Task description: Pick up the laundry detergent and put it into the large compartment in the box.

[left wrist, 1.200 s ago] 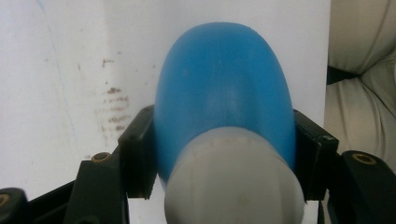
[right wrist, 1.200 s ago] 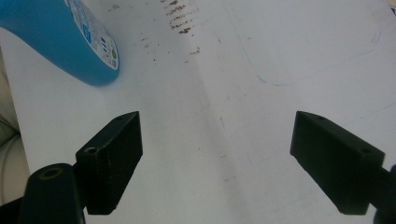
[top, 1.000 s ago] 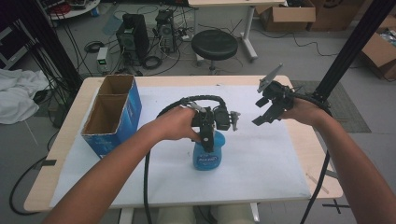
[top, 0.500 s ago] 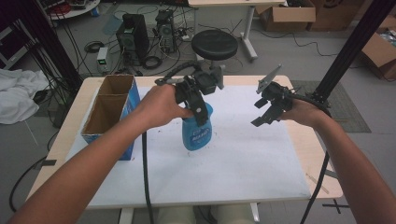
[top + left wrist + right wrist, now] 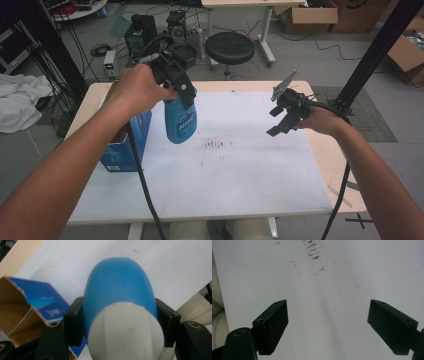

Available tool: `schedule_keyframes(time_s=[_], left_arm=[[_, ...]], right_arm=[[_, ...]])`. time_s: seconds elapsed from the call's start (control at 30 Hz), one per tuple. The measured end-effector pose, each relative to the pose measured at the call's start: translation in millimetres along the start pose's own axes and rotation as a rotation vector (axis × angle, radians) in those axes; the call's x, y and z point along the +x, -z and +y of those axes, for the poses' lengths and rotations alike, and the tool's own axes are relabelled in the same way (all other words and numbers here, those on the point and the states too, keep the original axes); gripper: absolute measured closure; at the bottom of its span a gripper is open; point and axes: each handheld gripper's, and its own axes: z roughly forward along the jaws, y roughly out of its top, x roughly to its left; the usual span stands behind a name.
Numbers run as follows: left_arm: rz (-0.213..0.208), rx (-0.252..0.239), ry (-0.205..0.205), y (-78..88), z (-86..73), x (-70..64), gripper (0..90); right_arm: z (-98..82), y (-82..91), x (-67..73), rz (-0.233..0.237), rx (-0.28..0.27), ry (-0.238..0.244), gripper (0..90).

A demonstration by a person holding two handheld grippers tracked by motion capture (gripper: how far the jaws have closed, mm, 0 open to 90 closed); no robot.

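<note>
The left gripper (image 5: 186, 95) is squeezing its black fingers (image 5: 73, 326) on the sides of a blue plastic bottle with a white end (image 5: 180, 119). The bottle is hanging in the air over the white-covered desk (image 5: 240, 180), long way up and down, beside the open blue cardboard box (image 5: 122, 150). The left gripper view is showing the bottle's white end up close. The right gripper (image 5: 282, 117) is holding its fingers wide apart, with nothing between them.
</note>
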Motion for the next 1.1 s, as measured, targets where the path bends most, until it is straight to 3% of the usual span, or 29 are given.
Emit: schedule_keyframes(time_s=[0.13,0.5,0.8,1.1], left_arm=[[0.009,0.006,0.100,4.0,-4.2,17.0,37.9],[0.049,-0.027,0.276,31.3,-16.7,51.7,38.0],[0.075,-0.013,0.404,42.3,-34.0,82.5,38.0],[0.132,-0.007,0.507,47.4,-55.4,109.0,38.0]], right_arm=[[0.2,-1.2,-1.4,0.000,0.002,-0.001,16.5],[1.3,-0.8,-1.0,-0.003,-0.004,0.014,16.5],[-1.5,0.0,-1.3,-0.003,-0.012,0.012,16.4],[-1.8,-2.0,-1.9,-0.008,-0.003,0.012,16.5]])
